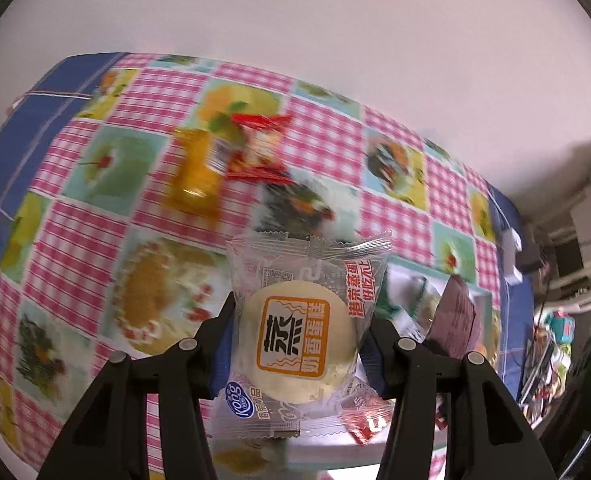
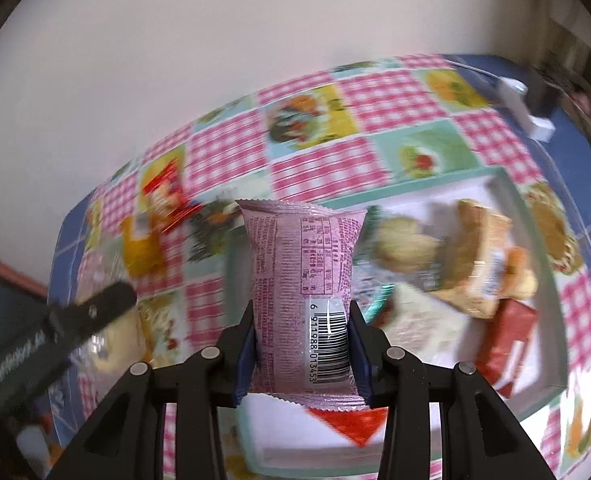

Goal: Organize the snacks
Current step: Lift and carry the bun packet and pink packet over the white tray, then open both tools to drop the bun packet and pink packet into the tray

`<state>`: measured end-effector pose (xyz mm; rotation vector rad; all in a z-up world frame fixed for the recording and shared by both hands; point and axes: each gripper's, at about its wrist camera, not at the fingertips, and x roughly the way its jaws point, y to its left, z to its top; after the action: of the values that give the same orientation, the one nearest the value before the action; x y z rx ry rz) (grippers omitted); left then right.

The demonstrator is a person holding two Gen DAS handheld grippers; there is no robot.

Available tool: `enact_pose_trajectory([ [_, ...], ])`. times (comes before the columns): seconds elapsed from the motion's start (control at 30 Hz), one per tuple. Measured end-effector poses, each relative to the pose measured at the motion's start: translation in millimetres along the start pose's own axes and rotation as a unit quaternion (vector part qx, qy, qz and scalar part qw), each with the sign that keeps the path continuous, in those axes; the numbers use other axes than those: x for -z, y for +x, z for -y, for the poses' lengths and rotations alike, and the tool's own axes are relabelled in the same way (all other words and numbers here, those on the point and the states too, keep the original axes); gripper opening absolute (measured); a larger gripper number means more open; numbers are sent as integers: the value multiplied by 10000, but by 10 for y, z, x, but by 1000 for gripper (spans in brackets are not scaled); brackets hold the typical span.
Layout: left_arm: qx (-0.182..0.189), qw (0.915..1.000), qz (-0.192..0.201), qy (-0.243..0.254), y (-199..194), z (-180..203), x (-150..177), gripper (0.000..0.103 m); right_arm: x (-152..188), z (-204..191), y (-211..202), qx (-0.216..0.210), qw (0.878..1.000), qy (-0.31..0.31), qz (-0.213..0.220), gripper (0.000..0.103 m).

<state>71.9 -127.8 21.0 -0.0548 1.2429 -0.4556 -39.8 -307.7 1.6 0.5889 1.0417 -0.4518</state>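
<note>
Right wrist view: the right hand-held gripper (image 2: 301, 344) pinches a pink snack packet (image 2: 301, 280) at frame centre; its slick wrapper could slip out above the tray (image 2: 535, 248).

a clear plastic packet with a pale round cake and orange label (image 1: 300, 330); a pink foil packet with a black-and-white barcode (image 2: 301, 312); a pink gingham tablecloth with food pictures and blue border (image 2: 315, 152); a white tray with mint-green rim (image 2: 535, 240).
</note>
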Motion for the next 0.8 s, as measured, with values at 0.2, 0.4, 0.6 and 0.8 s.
enact_pose_trajectory([
  [0.2,-17,9993,-239,273,227,295,182,55,-117,485,-9,209,9986,491,27,43],
  [0.4,-163,9966,-574,564,485,461,387,55,-142,728,31,365,9972,653,-41,43],
  [0.6,-334,9934,-692,851,609,560,538,55,-68,775,219,389,9962,674,-394,43],
  [0.8,-480,9906,-876,938,772,540,637,55,-22,766,313,359,9961,637,-502,43],
])
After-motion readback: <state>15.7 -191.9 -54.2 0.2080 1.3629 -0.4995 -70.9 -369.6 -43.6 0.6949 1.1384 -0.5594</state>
